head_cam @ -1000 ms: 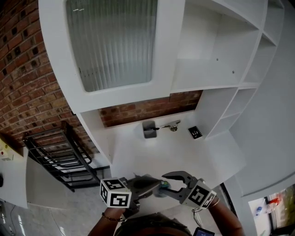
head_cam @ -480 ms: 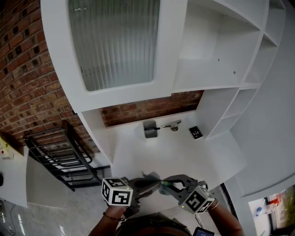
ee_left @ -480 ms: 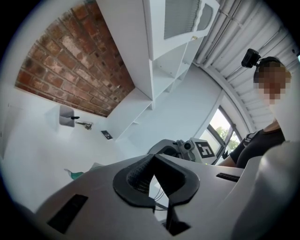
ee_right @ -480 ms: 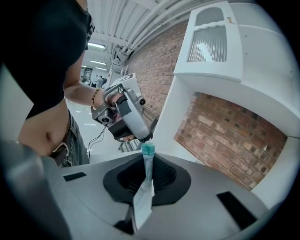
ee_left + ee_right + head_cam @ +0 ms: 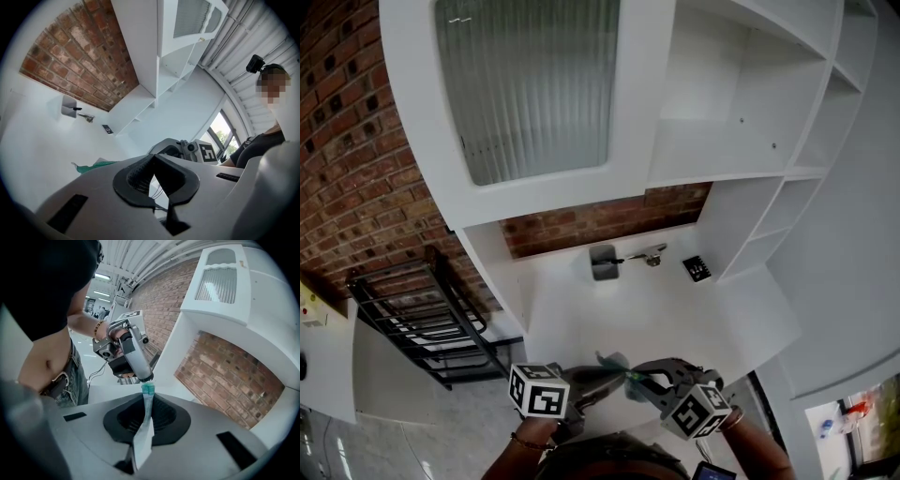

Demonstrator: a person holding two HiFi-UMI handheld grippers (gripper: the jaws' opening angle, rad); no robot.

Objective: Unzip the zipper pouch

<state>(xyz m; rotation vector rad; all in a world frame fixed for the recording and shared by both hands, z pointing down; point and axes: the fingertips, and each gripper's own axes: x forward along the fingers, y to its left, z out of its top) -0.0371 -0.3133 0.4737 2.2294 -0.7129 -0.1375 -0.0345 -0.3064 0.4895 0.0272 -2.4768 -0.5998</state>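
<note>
The pouch (image 5: 612,360) is a small teal and pale thing held in the air between both grippers, above the near edge of the white desk (image 5: 675,309). My left gripper (image 5: 619,375) comes from the left, shut on the pouch's teal end (image 5: 148,388); whether it grips the zipper pull is unclear. My right gripper (image 5: 639,380) comes from the right, shut on the pouch's pale edge (image 5: 144,437), which runs between its pads. In the left gripper view the left gripper (image 5: 152,161) is shut, green pouch fabric (image 5: 93,165) shows beside it, and the right gripper (image 5: 180,147) is just behind.
At the back of the desk stand a grey cup (image 5: 603,262), a small metal piece (image 5: 649,256) and a black flat object (image 5: 697,270). White shelving (image 5: 769,141) rises at right, a black metal rack (image 5: 422,309) stands at left.
The right gripper's jaws were open around the pouch a second ago and have shut on it. Its cube rolled and sank slightly. The left gripper dropped a little.
</note>
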